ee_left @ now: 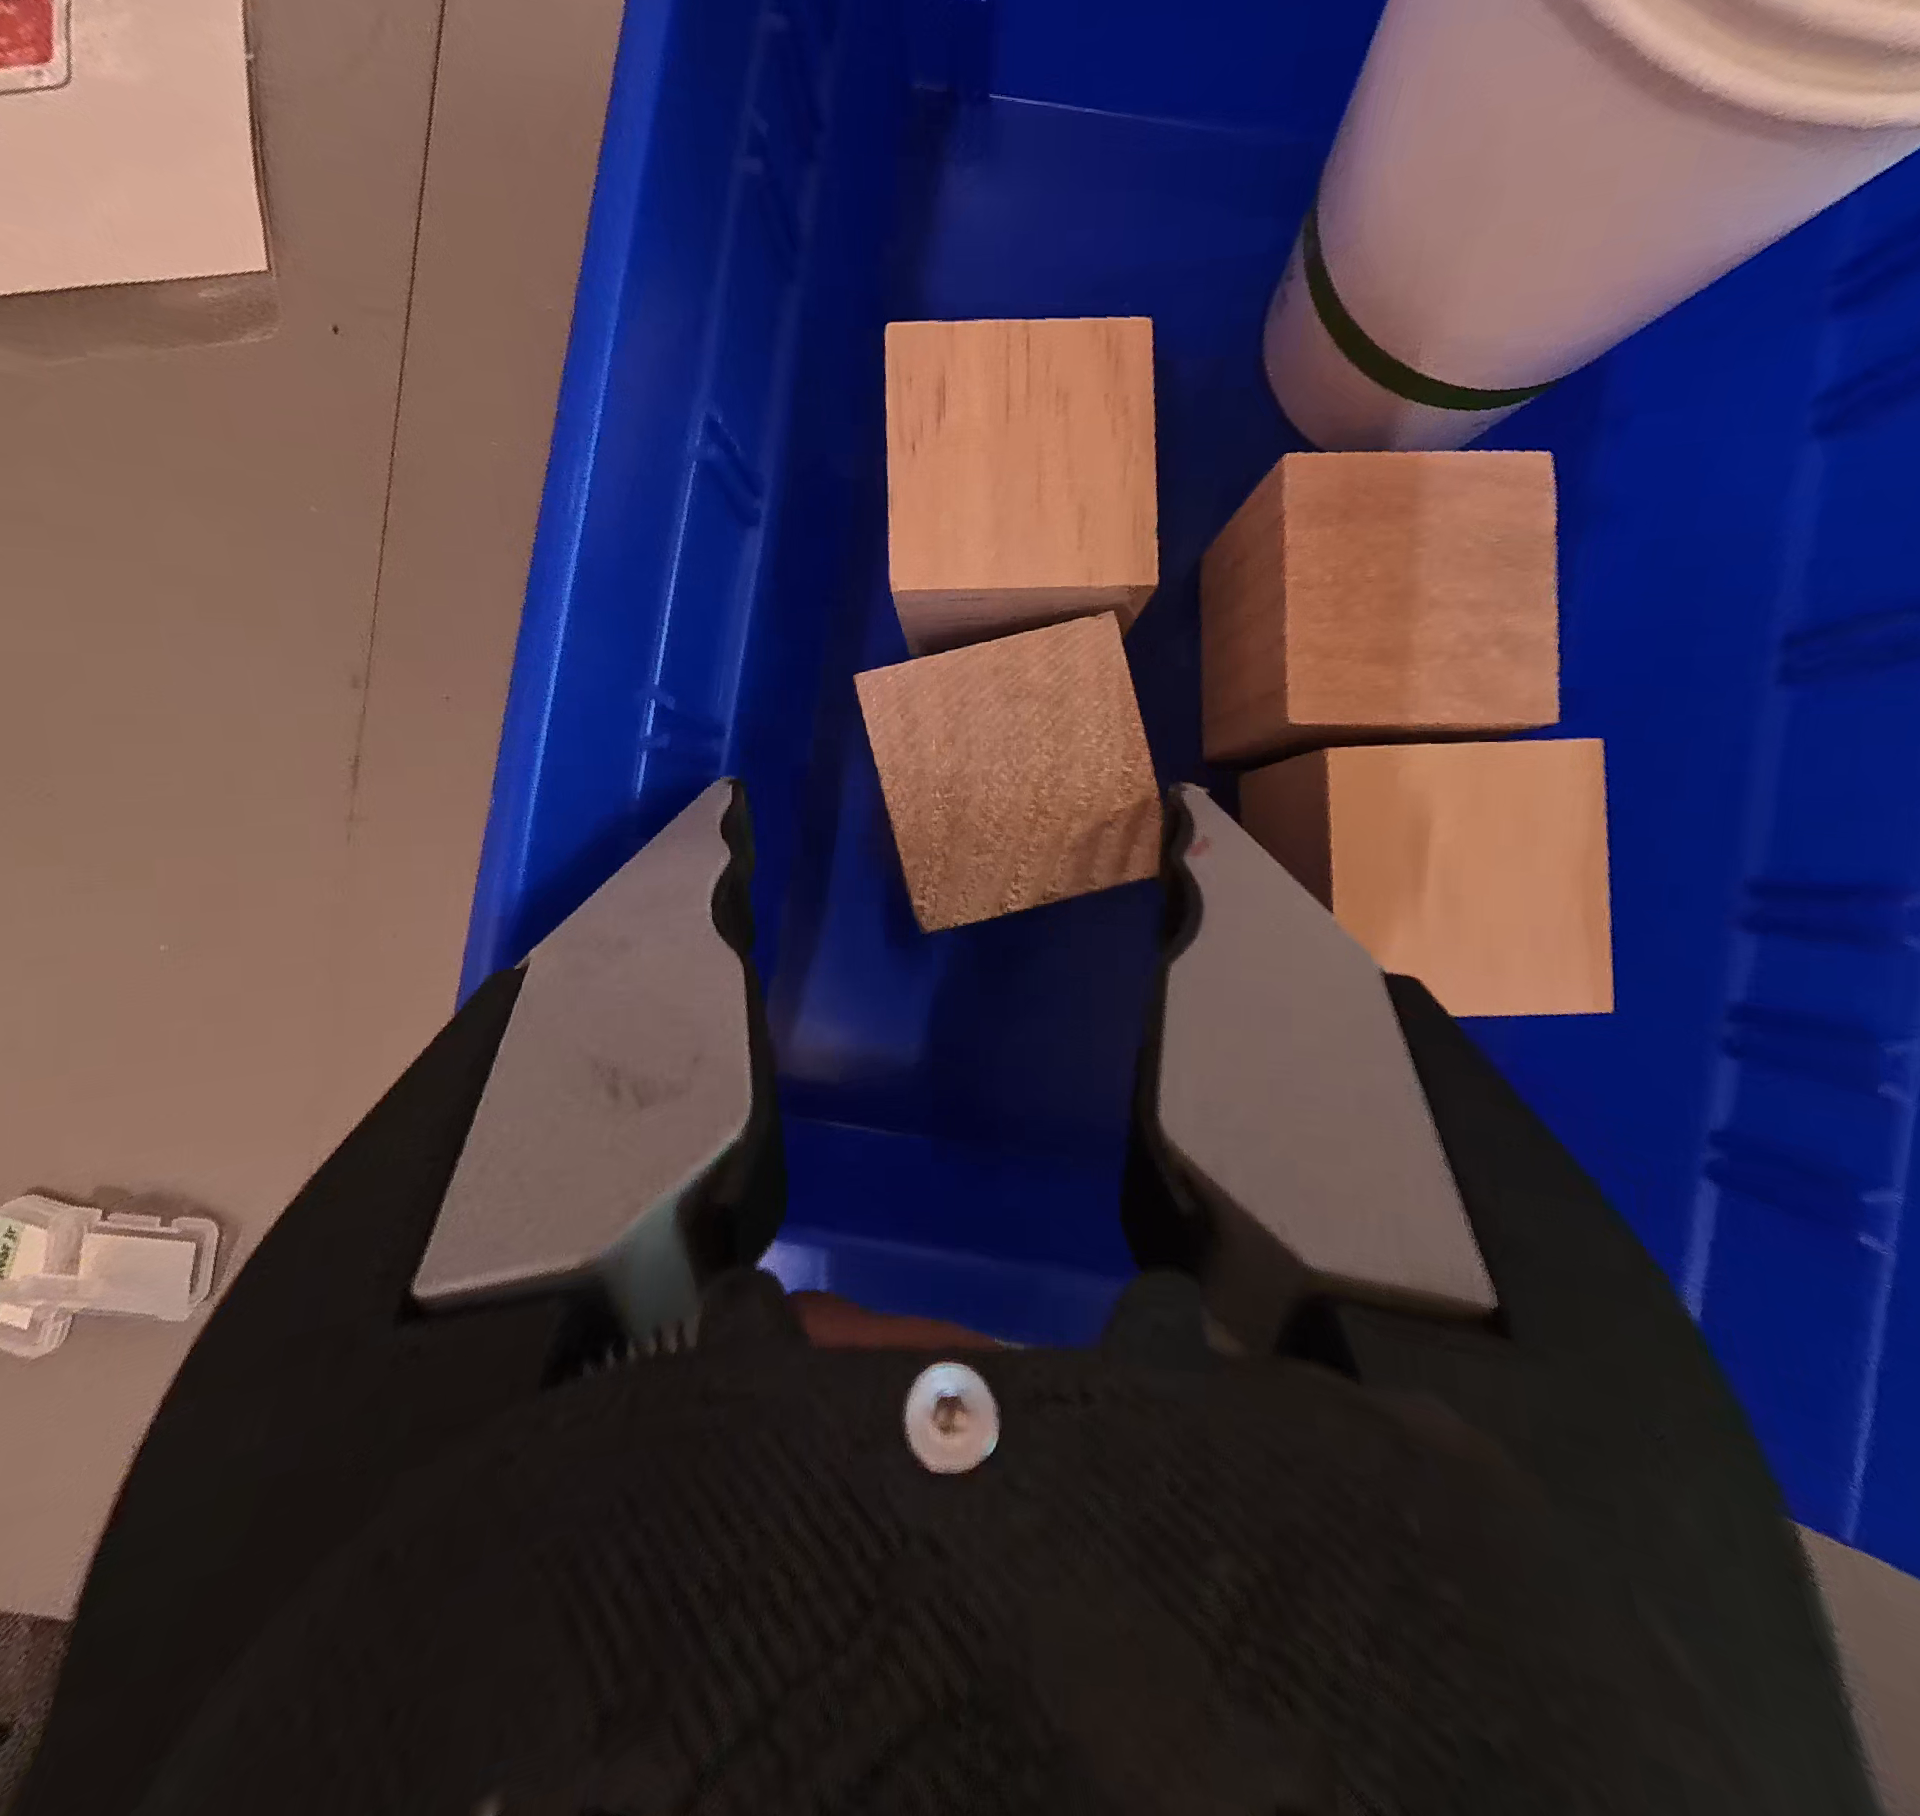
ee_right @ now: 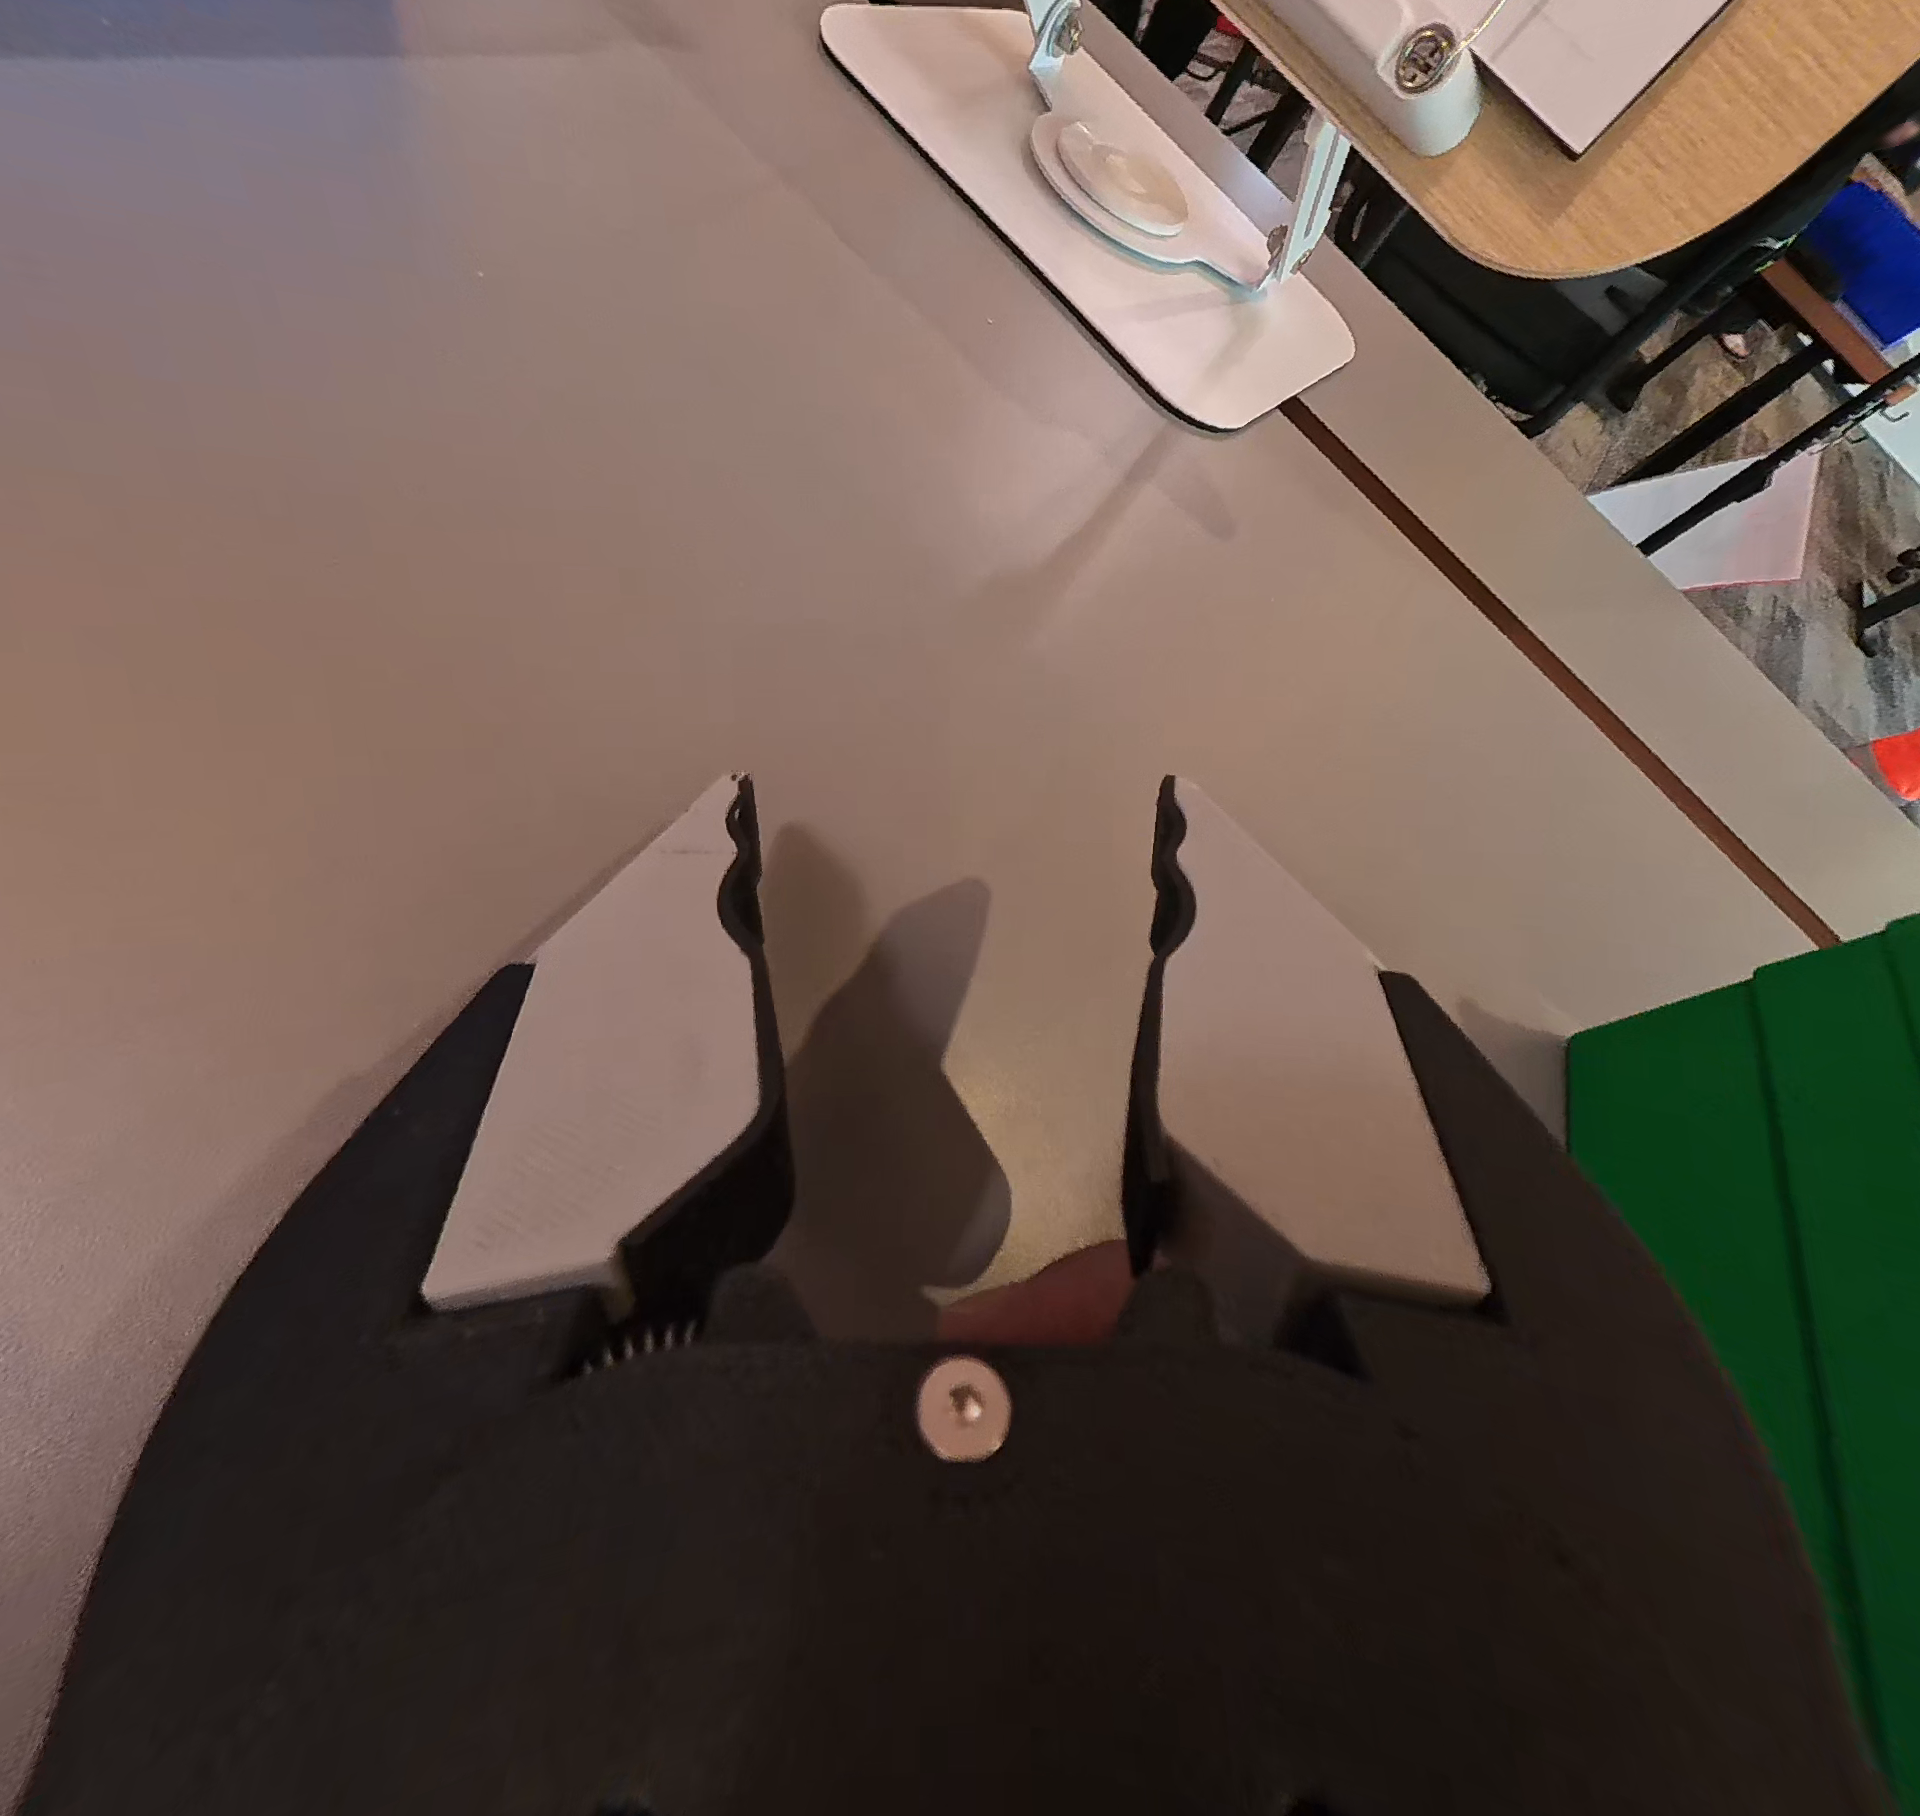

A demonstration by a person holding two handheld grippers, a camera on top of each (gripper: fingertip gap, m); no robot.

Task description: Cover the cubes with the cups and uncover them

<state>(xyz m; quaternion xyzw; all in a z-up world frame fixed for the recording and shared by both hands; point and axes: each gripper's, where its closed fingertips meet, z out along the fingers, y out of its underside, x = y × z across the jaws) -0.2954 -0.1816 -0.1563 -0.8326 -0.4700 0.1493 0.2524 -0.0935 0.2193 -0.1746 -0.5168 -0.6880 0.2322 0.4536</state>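
Left gripper (ee_left: 956, 810) hovering over the blue bin (ee_left: 665, 416), jaws spread wide, gripping nothing; tilted wooden cube (ee_left: 1008, 774) lying between the fingers, clear gap on the left side. Three more cubes (ee_left: 1023, 457) sitting alongside, white cup (ee_left: 1455, 239) leaning beyond. Right gripper (ee_right: 956, 810) hanging released and bare above the grey table (ee_right: 520, 519).

Left gripper (ee_left: 956, 831) pointing steeply downward, fingers spread wide, left pad (ee_left: 732, 893) standing free, right pad (ee_left: 1179, 883) at most brushing a corner, nothing clamped. Right gripper (ee_right: 954, 831) angled low and forward, fingers equally wide apart, pads (ee_right: 740, 893) bare, only shadow between them.
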